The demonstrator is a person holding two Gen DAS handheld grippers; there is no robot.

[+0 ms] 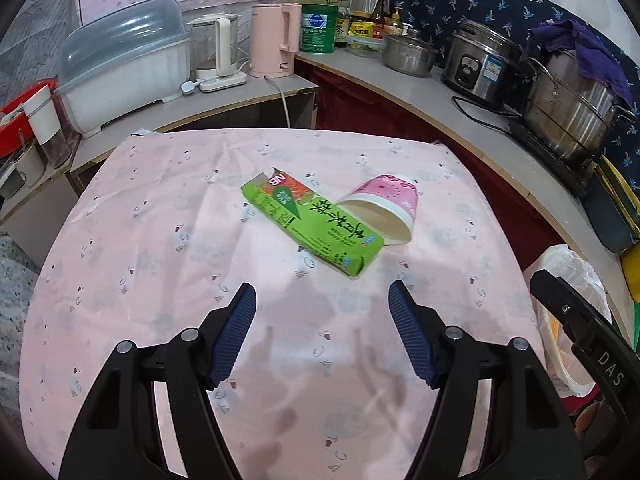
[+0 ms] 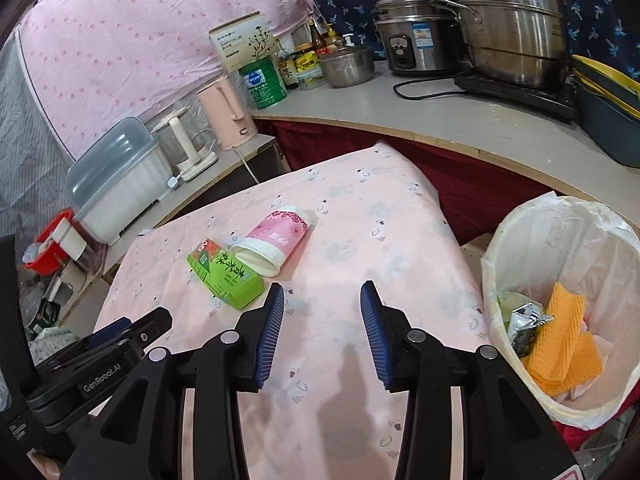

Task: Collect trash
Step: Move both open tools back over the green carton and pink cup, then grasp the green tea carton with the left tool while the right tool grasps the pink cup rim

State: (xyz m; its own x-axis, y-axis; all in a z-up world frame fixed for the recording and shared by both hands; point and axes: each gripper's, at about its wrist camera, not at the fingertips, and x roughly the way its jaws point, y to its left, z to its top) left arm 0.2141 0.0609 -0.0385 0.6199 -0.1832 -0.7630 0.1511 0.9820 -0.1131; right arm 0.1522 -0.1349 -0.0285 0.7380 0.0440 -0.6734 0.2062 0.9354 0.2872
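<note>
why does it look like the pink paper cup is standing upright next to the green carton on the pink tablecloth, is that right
Not quite: the pink paper cup lies on its side, open mouth toward the camera, touching the green carton on the pink tablecloth. The right wrist view shows it.

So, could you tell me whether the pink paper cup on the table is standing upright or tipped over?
Tipped over. The pink paper cup lies on its side on the tablecloth, open mouth facing the camera, empty inside, its rim beside the green carton.
</note>
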